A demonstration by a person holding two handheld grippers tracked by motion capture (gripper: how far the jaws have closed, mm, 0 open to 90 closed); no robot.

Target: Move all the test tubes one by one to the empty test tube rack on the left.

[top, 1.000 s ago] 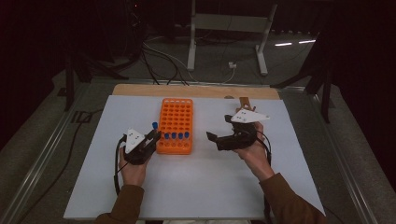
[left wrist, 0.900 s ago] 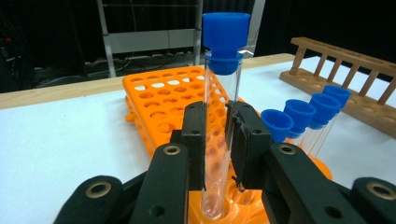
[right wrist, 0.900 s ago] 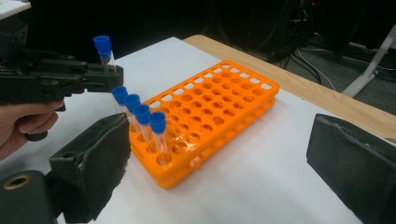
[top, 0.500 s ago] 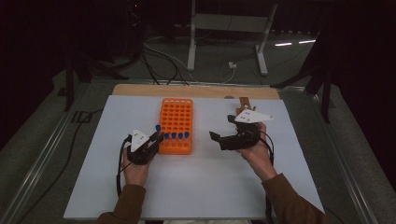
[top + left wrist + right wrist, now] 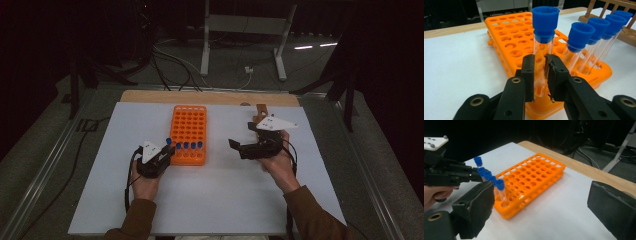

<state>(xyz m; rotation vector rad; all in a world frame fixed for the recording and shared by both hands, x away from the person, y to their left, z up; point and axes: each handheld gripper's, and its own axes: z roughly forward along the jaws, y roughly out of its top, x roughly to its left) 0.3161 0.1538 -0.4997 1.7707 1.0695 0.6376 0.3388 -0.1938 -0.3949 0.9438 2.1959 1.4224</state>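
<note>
White table [image 5: 100,150] under dark room. Orange rack [image 5: 189,125] mid-table toward far edge, capped tubes along its near edge. Right gripper [image 5: 239,148] beside rack, jaws wide, empty. Left gripper [image 5: 540,75] at rack's near-left corner, clamped on blue-capped tube [image 5: 543,47], raised above row.

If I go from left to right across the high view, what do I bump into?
left gripper pinching a blue-capped tube → orange rack → right gripper with its jaws wide apart → wooden stand behind it, all on the white table.
</note>
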